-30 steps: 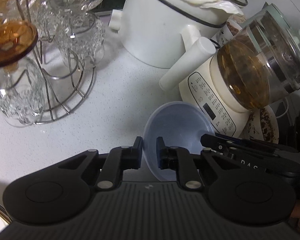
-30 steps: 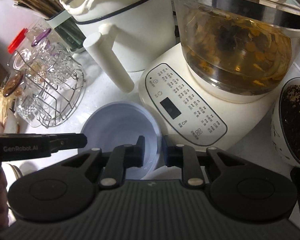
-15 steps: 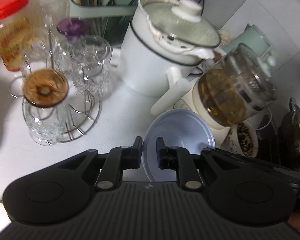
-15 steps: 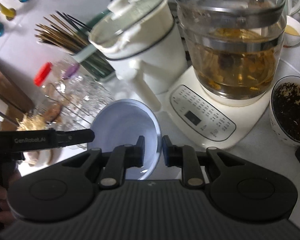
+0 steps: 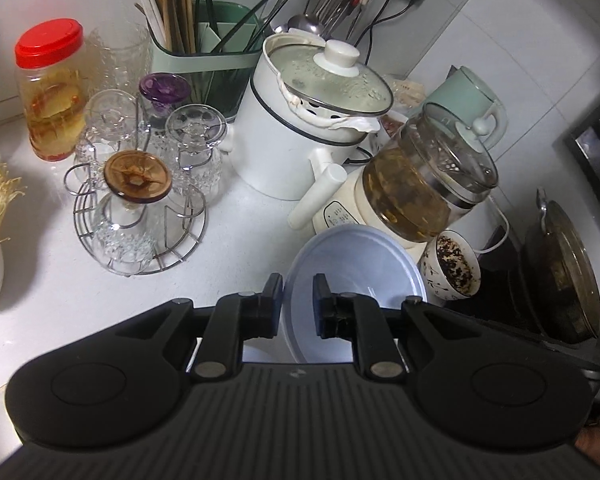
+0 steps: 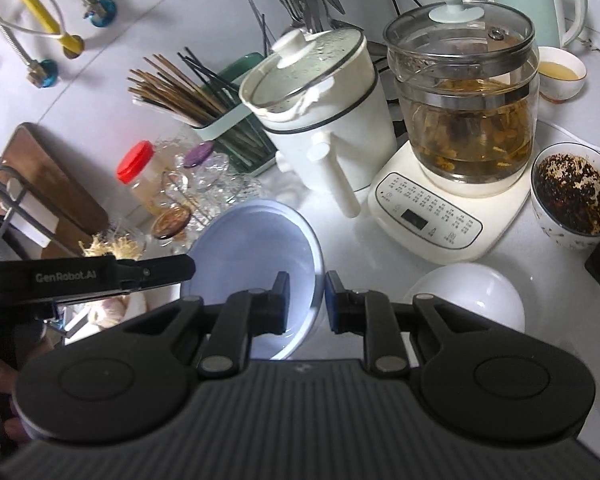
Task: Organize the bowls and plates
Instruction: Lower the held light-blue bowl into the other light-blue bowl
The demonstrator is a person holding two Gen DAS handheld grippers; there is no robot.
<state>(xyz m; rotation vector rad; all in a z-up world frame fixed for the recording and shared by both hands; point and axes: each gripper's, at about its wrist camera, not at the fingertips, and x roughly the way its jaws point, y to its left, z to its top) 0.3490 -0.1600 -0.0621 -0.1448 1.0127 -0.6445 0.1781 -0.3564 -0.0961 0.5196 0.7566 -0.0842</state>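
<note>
**Two grippers share one pale blue bowl above the counter**

Just in front of the glass tea kettle (image 5: pixel 428 192) and its control base, a pale blue bowl (image 5: pixel 356 268) hangs between two grippers, and by its look it is clear of the white counter (image 5: pixel 236 240) rather than resting on it. The left gripper (image 5: pixel 298 300) pinches the rim on the side away from the kettle, one pad inside the wall and one outside; the right gripper (image 6: pixel 307 300) bites the rim on the kettle side in the same way. Gripping opposite edges seems meant to keep the bowl level and stop it swinging, since a thin rim held at one point would tip.

Both tools angle downward over the bowl, their fingers pointing toward the kettle and the white lidded pot (image 5: pixel 308 120) beside it. From the right wrist view the left tool's dark body reaches in from the far side of the bowl, and a bit of the person's hand shows at that edge of the picture. Neither pair of jaws is spread wide; each is narrowed onto the bowl's wall.

A second, white bowl (image 6: pixel 472 296) sits on the counter in front of the kettle's base, near the blue one, and a patterned bowl of dark dregs (image 6: pixel 572 200) stands beside that base. The white bowl looks a likely stacking partner, though that is only a guess.
</note>
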